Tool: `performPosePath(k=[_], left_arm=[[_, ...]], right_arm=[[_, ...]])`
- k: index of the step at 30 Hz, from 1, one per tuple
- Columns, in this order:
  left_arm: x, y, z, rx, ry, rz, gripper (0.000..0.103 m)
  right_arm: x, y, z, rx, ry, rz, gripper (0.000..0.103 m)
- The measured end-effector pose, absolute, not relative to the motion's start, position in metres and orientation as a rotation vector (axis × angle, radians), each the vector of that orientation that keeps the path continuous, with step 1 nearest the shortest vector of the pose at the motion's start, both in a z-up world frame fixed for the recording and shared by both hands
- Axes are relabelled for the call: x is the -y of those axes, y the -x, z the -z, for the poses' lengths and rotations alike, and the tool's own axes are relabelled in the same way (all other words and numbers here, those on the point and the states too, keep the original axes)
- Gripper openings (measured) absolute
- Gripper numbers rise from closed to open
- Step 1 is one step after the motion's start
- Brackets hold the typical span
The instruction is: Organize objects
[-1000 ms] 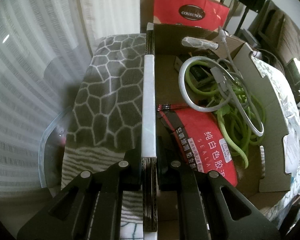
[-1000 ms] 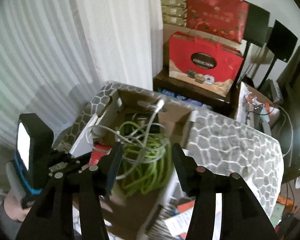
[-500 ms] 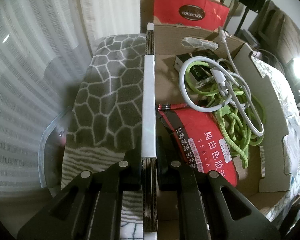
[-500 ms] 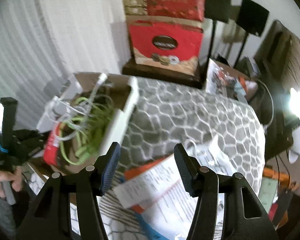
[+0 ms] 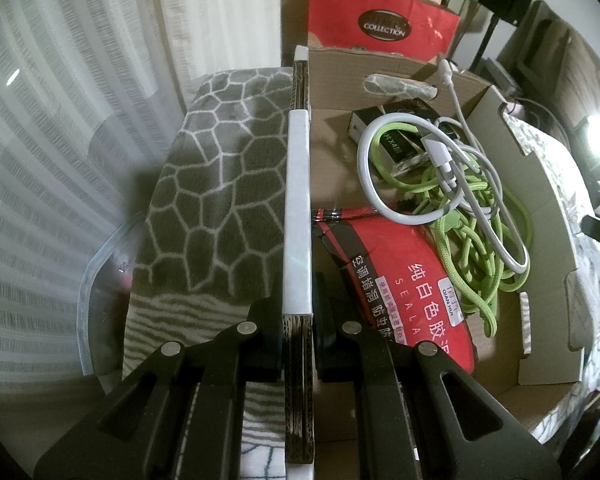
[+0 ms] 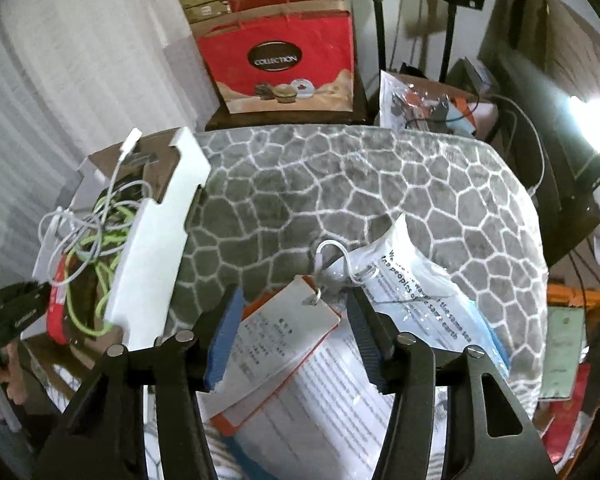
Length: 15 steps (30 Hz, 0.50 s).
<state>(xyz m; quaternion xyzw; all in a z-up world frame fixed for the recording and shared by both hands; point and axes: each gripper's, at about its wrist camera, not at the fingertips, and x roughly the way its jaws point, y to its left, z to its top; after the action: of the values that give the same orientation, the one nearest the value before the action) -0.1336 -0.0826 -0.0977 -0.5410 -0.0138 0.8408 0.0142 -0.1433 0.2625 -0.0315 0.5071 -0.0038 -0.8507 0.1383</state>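
Gathering loose items into the cardboard box [image 5: 384, 184]; step in hand, by my reading: the fetch of the next item from the paper pile.

Item: tagged card [image 6: 278, 350], white with orange border, metal ring at its top corner, a white looped cord [image 6: 332, 250] running off beside the ring. Lies on top of printed sheets [image 6: 332, 408] on the grey honeycomb blanket [image 6: 340, 184], just beside a clear plastic bag [image 6: 416, 276] with blue print.

Right claw [image 6: 292, 320]: jaws about half open and just now narrowing a little, straddling the card's upper end; pads not pressing on it, nothing held.

Left claw [image 5: 298, 344]: shut tight on the near wall of the box, apparently steadying it.

Box contents: green braided cord [image 5: 476, 240], white charging cable [image 5: 452, 168], red pouch [image 5: 404, 280], small black carton [image 5: 396, 120].

Surroundings: red gift bag [image 6: 280, 64] behind the blanket; white curtain [image 5: 60, 120] to the side.

Next move, as judged: lower the right claw, close it on the card's edge or ring, lift clear of the sheets, carry it across to the box. Risk: the sheets beneath could get pinched along with it.
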Motion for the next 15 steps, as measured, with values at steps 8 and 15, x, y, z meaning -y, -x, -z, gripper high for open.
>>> performPosePath(k=[8, 15], left_arm=[[0.081, 0.134, 0.098, 0.040, 1.685, -2.619, 0.010], [0.081, 0.134, 0.098, 0.041, 1.685, -2.618, 0.010]], right_arm=[[-0.262, 0.165, 0.053, 0.043, -1.531, 2.461, 0.029], [-0.255, 0.175, 0.063, -0.007, -1.541, 2.483, 0.026]])
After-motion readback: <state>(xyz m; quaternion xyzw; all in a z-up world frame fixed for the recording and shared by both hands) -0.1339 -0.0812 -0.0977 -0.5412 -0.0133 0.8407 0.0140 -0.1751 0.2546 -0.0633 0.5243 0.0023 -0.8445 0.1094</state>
